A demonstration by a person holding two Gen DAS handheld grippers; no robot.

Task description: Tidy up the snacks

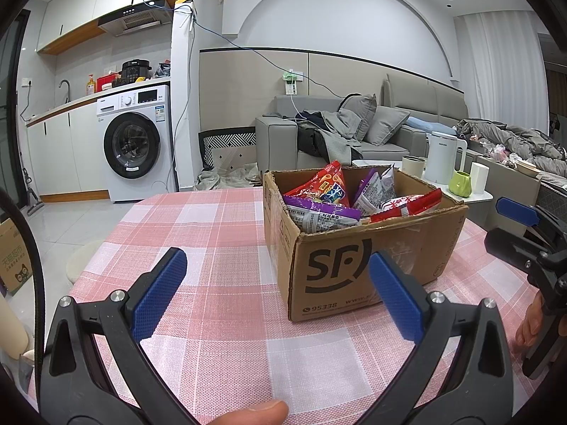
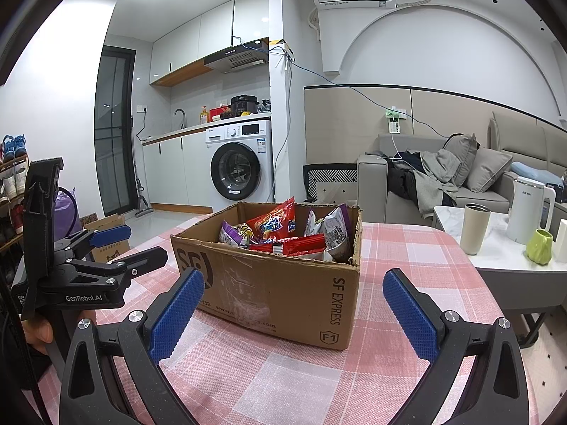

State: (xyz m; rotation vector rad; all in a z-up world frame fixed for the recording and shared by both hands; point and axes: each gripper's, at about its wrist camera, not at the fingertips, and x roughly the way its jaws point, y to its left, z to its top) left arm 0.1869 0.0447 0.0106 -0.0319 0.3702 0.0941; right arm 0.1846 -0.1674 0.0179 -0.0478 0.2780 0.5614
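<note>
Snacks [image 1: 333,191] heaped in an open box [image 1: 354,269] on the checked table [image 1: 219,318], both grippers spread wide and empty.

The snacks, red and purple packets, are piled loosely against one another inside the box, which stands toward the far right of the table. The left gripper [image 1: 276,294] is held near the box's front left corner, the right gripper [image 2: 294,308] near its right face; nothing is gripped by either. A slick, puffy packet could be crushed or could slip if pinched at its middle, and neighbours may be dragged out with it. The light box could be shoved toward the far edge if a finger catches its torn rim. A side table [image 2: 503,258] with cup [image 2: 475,228], kettle [image 2: 528,209] and green pot [image 2: 538,246] stands just beyond, to the right.
</note>
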